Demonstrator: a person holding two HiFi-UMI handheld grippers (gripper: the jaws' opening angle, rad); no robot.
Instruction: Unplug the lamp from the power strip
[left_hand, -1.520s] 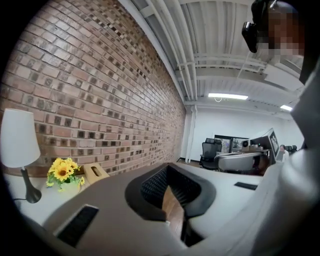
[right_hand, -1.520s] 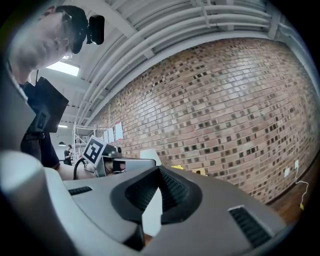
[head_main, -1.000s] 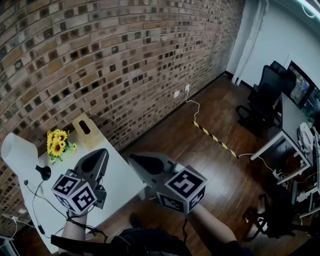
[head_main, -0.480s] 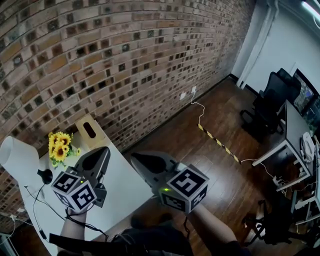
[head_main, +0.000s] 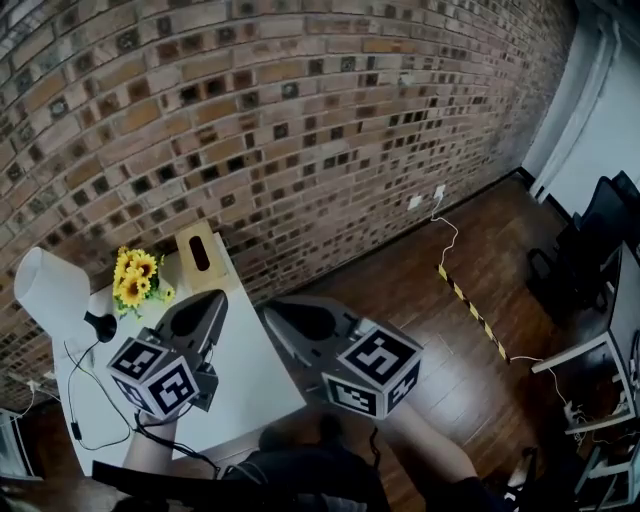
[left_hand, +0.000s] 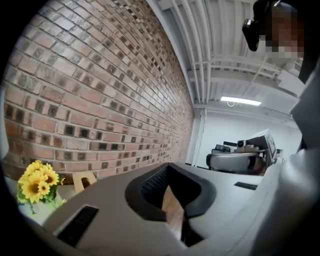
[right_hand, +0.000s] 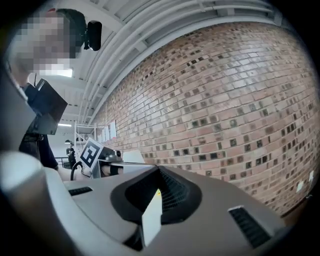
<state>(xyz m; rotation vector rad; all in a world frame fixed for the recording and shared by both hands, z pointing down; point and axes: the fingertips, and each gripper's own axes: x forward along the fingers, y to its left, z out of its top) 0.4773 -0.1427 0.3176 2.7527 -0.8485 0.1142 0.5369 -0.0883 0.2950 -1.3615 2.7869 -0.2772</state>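
Observation:
The lamp (head_main: 46, 288) has a white shade and stands at the far left of the white table (head_main: 240, 385), with its black base (head_main: 98, 325) beside it. A thin black cord (head_main: 72, 405) trails from it across the table toward the left edge. No power strip can be made out. My left gripper (head_main: 203, 303) hovers over the table's middle, shut and empty, to the right of the lamp. My right gripper (head_main: 278, 314) hangs past the table's right edge, jaws together with nothing in them. Both sets of jaws (left_hand: 172, 197) (right_hand: 154, 202) point at the brick wall.
Yellow sunflowers (head_main: 138, 276) and a wooden tissue box (head_main: 201, 256) sit at the table's back by the brick wall (head_main: 300, 120). Wood floor (head_main: 440, 330) with a striped cable cover (head_main: 470, 305) lies to the right. Desks and office chairs (head_main: 600, 240) stand at the far right.
The head view has swung left, so the brick wall fills more of the frame and the table has shifted right. Both grippers keep the same raised, shut pose.

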